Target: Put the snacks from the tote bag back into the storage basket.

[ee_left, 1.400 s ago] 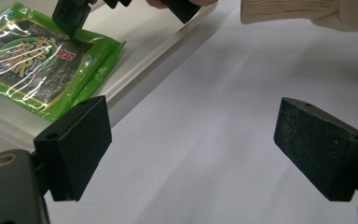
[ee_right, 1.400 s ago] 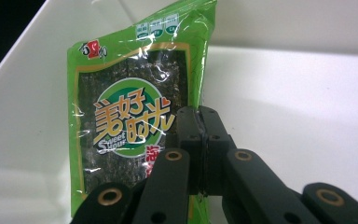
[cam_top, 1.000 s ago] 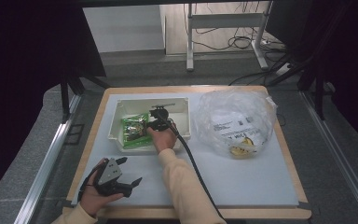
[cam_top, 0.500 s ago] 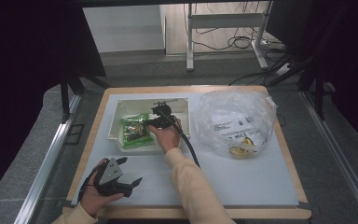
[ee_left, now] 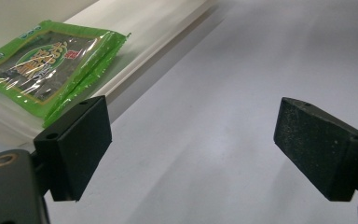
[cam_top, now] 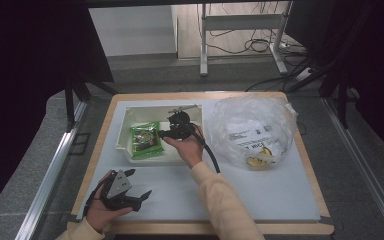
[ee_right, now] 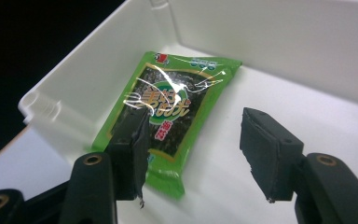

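A green seaweed packet (cam_top: 145,140) lies flat in the left part of a white tray (cam_top: 121,148). My right gripper (cam_top: 163,134) hovers over the tray just right of the packet, in a hand that reaches in from the front. In the right gripper view its jaws (ee_right: 193,149) have just been opening and stand apart above the packet (ee_right: 168,107), with nothing between the pads. My left gripper (cam_top: 140,183) rests low at the front left of the table. It is open (ee_left: 200,144) and empty, and the packet (ee_left: 42,70) is off to its left.
A crumpled clear plastic bag (cam_top: 252,131) with printed labels and something yellow inside sits to the right of the tray. The pale grey mat (cam_top: 260,195) runs to the wooden table edge. The right gripper's black cable (cam_top: 211,159) trails along the forearm.
The right hand has lifted a little and drawn back from the green packet, which stays in the tray. The left hand has not moved.
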A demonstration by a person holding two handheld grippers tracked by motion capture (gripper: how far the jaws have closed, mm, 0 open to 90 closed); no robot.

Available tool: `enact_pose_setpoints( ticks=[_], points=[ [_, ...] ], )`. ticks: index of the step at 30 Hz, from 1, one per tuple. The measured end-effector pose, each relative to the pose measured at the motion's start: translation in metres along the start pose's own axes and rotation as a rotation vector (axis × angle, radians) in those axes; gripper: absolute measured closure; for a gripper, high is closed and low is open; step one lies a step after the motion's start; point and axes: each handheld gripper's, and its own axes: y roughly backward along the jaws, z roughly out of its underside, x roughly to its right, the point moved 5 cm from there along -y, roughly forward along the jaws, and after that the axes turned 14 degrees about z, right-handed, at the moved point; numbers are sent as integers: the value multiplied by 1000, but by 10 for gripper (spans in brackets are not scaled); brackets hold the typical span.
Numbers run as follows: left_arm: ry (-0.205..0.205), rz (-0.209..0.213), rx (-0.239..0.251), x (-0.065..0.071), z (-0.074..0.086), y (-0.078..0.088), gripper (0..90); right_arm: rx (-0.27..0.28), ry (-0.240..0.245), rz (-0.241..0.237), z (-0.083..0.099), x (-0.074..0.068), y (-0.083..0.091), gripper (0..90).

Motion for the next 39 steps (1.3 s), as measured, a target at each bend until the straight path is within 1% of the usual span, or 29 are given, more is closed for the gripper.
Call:
enact_pose_setpoints(
  ticks=[2,4,6,9,14,18,21,24,26,31,34,36,39],
  points=[
    [-2,-4,-7,0,0,0,111,14,26,-13,2,4,11,431],
    [0,-6,-8,0,1,-2,111,26,38,-19,4,10,22,430],
    [-6,-7,-19,0,1,-3,111,39,51,-21,7,15,32,429],
    [-4,-12,-22,0,2,-4,110,60,70,-24,15,25,52,429],
    [-1,-24,-28,-1,3,-6,111,90,78,-12,32,45,81,427],
    [2,-32,-32,-1,3,-7,110,104,76,-4,46,58,98,422],
    [4,-39,-33,-1,3,-9,111,110,63,0,59,70,111,420],
    [9,-44,-40,-2,4,-11,111,118,64,15,69,82,121,418],
    [16,-47,-45,-3,5,-12,111,122,56,26,77,90,127,417],
    [17,-54,-44,-2,4,-11,111,95,40,56,100,112,135,417],
    [18,-52,-37,-3,4,-10,111,84,27,63,112,124,138,425],
    [20,-52,-31,-4,4,-9,111,84,24,72,118,131,139,426],
    [22,-51,-23,-6,5,-7,111,91,19,73,124,136,143,426]
  ],
)
